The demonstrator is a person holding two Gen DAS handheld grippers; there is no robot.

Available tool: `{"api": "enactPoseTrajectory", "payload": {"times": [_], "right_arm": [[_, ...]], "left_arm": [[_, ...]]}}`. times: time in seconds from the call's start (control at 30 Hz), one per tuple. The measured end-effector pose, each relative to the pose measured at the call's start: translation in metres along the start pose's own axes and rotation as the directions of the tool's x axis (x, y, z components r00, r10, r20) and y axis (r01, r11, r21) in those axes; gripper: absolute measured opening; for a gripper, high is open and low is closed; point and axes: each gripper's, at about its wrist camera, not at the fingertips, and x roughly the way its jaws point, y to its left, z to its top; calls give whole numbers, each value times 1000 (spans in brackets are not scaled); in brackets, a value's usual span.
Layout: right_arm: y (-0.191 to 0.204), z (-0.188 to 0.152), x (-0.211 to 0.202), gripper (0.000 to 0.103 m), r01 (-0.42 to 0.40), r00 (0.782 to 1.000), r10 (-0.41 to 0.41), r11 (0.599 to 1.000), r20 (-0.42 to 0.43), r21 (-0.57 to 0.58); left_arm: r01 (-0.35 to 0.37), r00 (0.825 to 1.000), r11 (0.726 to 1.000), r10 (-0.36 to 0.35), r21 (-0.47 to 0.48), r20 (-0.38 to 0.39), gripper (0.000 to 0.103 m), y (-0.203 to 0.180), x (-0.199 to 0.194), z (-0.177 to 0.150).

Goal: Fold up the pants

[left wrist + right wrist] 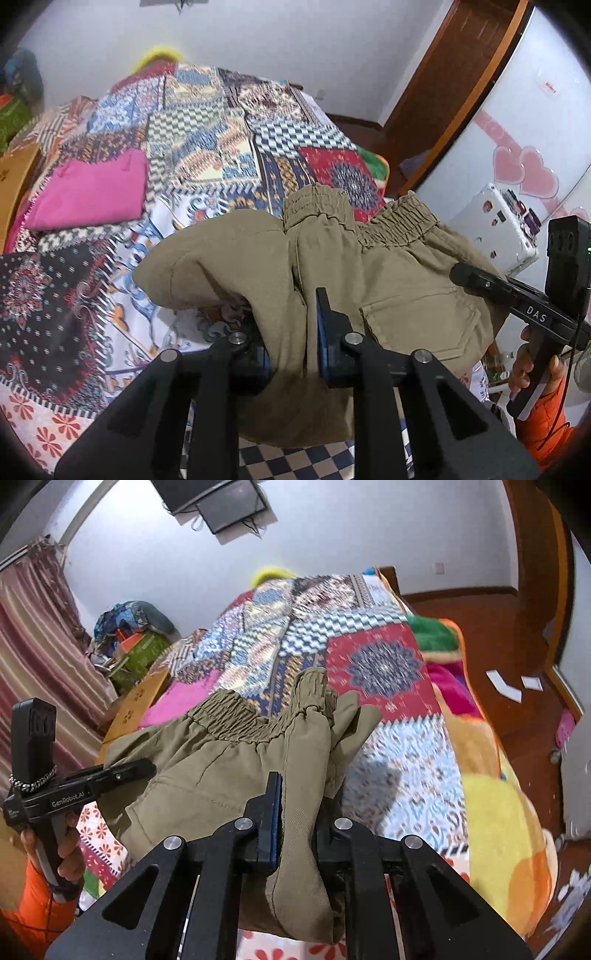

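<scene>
Over a patchwork bedspread, khaki pants with elastic waistband, held off the bed between two grippers. Far left on the bedspread: folded pink garment. Left gripper: jaws clamped on a bunched fold of the pants; its side reads "GenRobot.AI" in the right wrist view. Right gripper: jaws clenched on another fold; its arm is lettered "DAS" in the left wrist view. Far right: white cabinet with pink heart decals.
</scene>
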Motion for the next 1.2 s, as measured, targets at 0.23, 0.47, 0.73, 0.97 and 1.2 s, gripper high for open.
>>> {"api": "enactPoseTrajectory", "payload": {"times": [0.23, 0.47, 0.73, 0.97, 1.2], "right_arm": [[31, 25, 6, 11, -24, 998, 28, 996, 48, -82], [67, 53, 23, 11, -58, 993, 73, 987, 92, -153], [101, 85, 51, 11, -95, 985, 123, 972, 122, -216], [131, 113, 90, 11, -116, 981, 151, 960, 123, -254], [160, 139, 138, 11, -144, 978, 177, 955, 111, -260]], "left_arm": [[-31, 997, 999, 33, -25, 76, 18, 21, -31, 15], [-82, 984, 995, 89, -49, 155, 18, 55, -61, 37], [-119, 965, 989, 137, -91, 223, 18, 98, -77, 61], [-142, 951, 980, 173, -138, 257, 18, 148, -76, 85], [-178, 939, 969, 219, -169, 264, 18, 202, -65, 113]]}}
